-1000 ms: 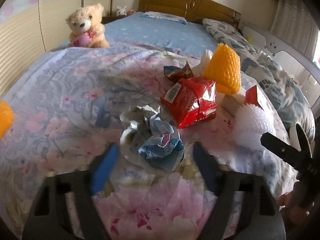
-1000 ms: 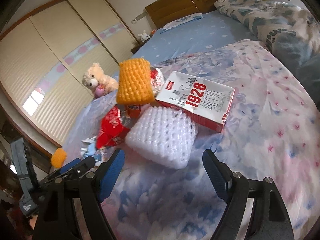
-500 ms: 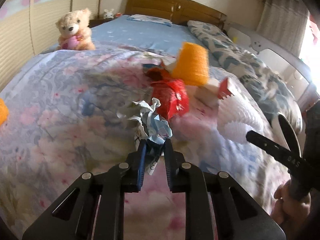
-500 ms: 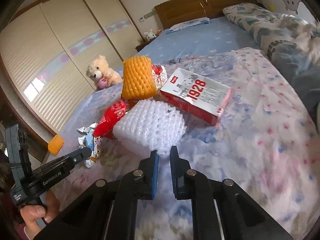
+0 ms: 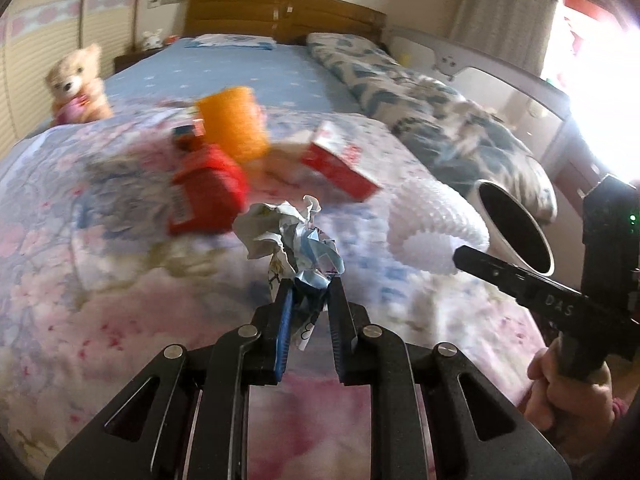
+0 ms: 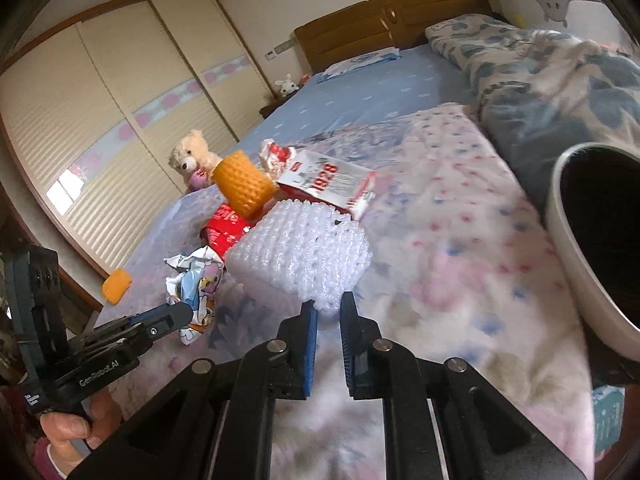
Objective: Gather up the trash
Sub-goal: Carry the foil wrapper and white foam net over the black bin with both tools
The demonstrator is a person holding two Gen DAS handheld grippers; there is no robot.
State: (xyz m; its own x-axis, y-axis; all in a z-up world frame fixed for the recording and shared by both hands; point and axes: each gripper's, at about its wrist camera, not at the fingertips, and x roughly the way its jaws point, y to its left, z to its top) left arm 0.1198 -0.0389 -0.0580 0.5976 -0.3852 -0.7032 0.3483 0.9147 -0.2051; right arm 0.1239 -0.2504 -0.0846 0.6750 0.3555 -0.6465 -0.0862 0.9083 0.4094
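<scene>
Crumpled wrapper, pinched only by its lower corner in the left gripper at frame centre, may tear free, while the right gripper nips the white foam net.

Right gripper jaws pinch the white foam net beside the bin.

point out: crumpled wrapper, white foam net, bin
crumpled wrapper [image 5: 294,236], left wrist view, middle of the wad.
white foam net [image 6: 304,256], right wrist view, middle of its mesh face.
bin [image 6: 568,220], right wrist view, pale rim.
</scene>
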